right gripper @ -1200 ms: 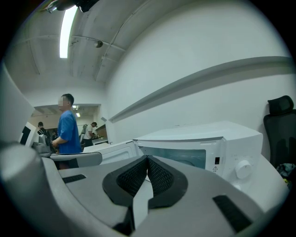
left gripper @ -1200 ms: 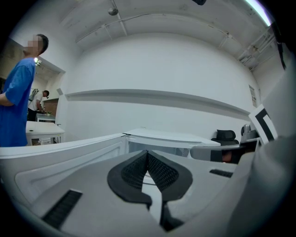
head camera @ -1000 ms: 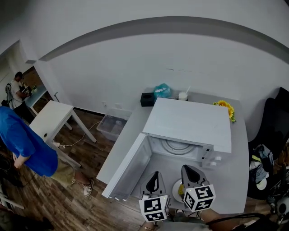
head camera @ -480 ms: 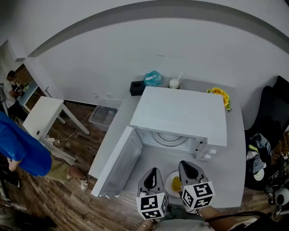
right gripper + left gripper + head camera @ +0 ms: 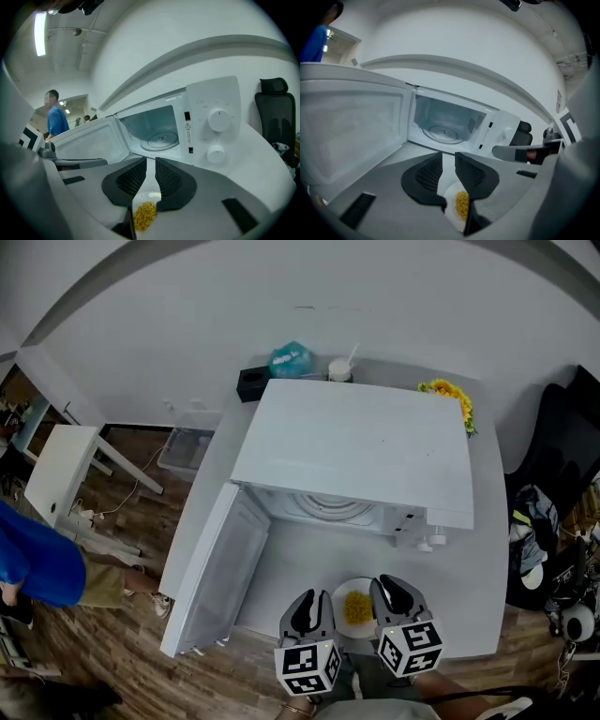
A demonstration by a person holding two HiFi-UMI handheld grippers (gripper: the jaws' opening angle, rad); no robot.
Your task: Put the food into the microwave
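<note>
A white plate (image 5: 356, 589) with a heap of yellow food (image 5: 356, 609) lies on the counter in front of the white microwave (image 5: 356, 451). The microwave door (image 5: 216, 568) is swung out to the left, and the glass turntable (image 5: 442, 133) inside is bare. My left gripper (image 5: 312, 600) hovers at the plate's left edge and my right gripper (image 5: 392, 587) at its right edge. Both jaw pairs stand almost together with nothing between them. In the left gripper view (image 5: 448, 158) and the right gripper view (image 5: 150, 163) the food (image 5: 144, 215) shows below the jaws.
Behind the microwave stand a black box (image 5: 251, 381), a teal bag (image 5: 289, 360), a cup with a straw (image 5: 339, 369) and sunflowers (image 5: 448, 392). A black chair (image 5: 562, 427) is at the right. On the left floor are a white table (image 5: 56, 474), a plastic bin (image 5: 183, 448) and a person in blue (image 5: 37, 563).
The head view has tipped down and closer, so the microwave sits higher in the picture. The plate, half hidden by the right gripper before, now shows between the two grippers.
</note>
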